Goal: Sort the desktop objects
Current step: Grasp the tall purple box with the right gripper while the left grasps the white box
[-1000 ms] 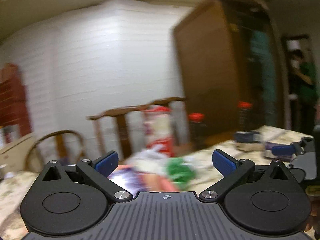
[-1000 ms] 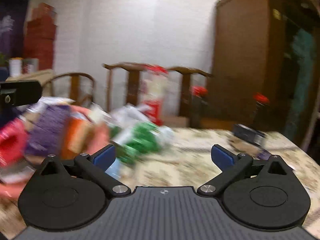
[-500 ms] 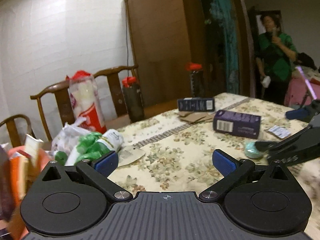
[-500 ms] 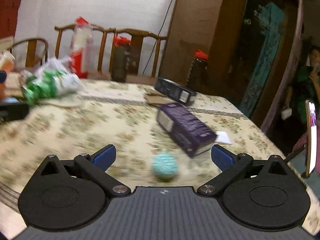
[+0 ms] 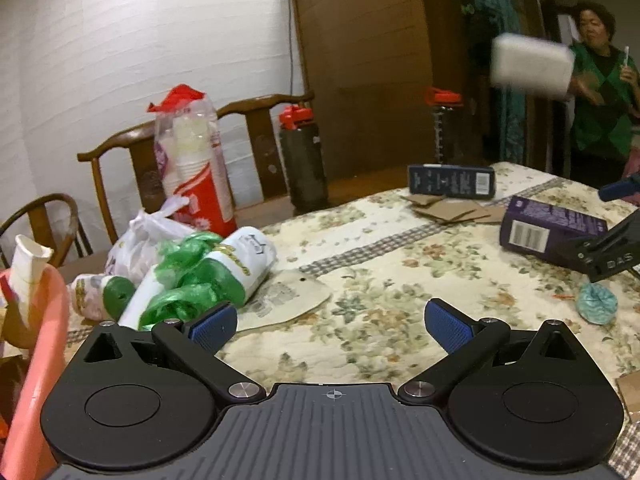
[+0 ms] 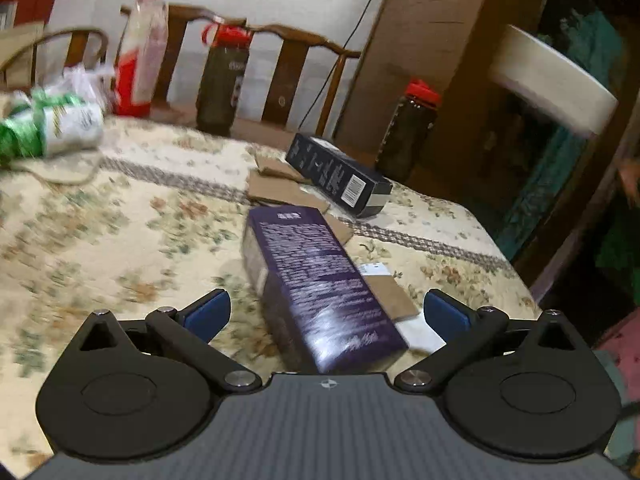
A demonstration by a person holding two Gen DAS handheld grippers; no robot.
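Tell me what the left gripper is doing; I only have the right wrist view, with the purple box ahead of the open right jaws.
Observer: The left gripper holds nothing; its jaws are open above the floral tablecloth.
Reviewer: Anything small lying near the purple box?
Observer: Yes, a teal crumpled ball lies on the cloth, apart from the purple box.
Reviewer: Any container in sight?
Observer: A salmon-pink container shows at the far left edge, with a paper cup sticking up by its rim.
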